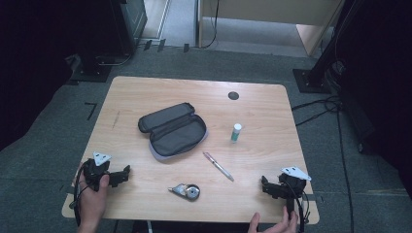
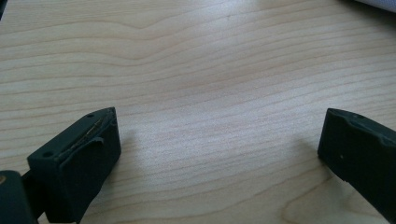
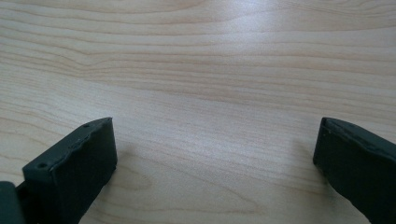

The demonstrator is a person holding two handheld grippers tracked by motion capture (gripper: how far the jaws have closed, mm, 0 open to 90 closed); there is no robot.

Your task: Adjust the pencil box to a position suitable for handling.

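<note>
A dark grey pencil case [image 1: 172,128] lies unzipped at the middle of the wooden table [image 1: 145,92]. In front of it lie a pen [image 1: 218,166] and a correction tape dispenser [image 1: 186,191]; a small white and green bottle [image 1: 236,132] stands to the right. My left gripper [image 1: 127,172] rests at the table's front left in a hand, jaws wide apart over bare wood [image 2: 219,130]. My right gripper [image 1: 265,187] sits at the front right, also open above bare wood [image 3: 215,135], with a hand just behind it.
A round black cable cap [image 1: 233,95] is set into the table's far side. Black stand bases [image 1: 92,68] and cables [image 1: 335,111] lie on the grey floor around the table. A pale edge of the pencil case [image 2: 373,3] peeks into the left gripper view's top right corner.
</note>
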